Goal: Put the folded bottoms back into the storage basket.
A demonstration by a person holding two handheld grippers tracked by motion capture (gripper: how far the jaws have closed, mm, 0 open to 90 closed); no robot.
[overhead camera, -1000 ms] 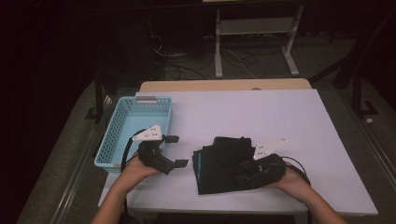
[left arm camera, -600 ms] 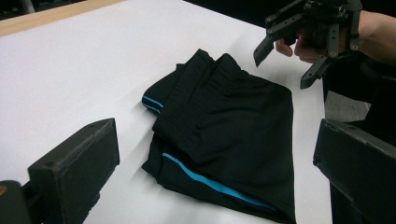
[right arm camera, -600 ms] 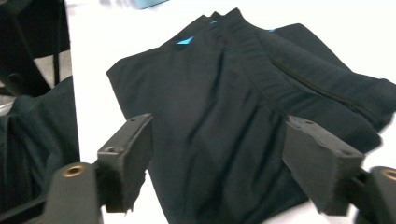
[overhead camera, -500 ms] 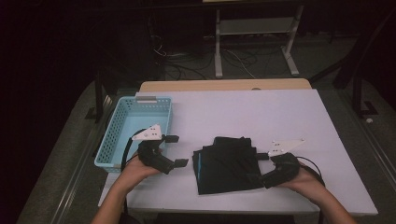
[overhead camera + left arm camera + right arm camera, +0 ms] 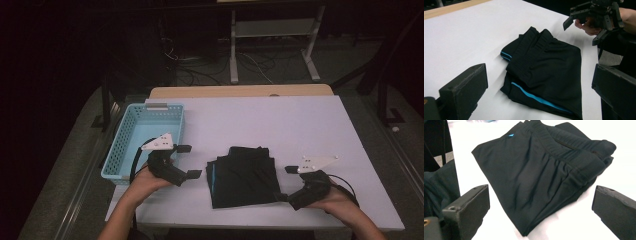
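A folded black garment with a blue stripe lies on the white table near its front edge. My left gripper is held open just left of it, jaws pointing at the garment, nothing between them. To the right of the garment's near corner is my right gripper. Its jaws have just been opening and stand wide, and the pads do not touch the cloth. The left gripper view shows the right gripper beyond the garment, held by a hand.
A light blue plastic basket stands at the table's left edge, behind my left hand. A wooden strip runs along the far edge. Bare white tabletop stretches behind the garment. A metal stand and cables are on the floor beyond.
My right gripper has drawn back to the right, off the garment, and its jaws have opened. The garment stays folded on the table. The left gripper has kept still.
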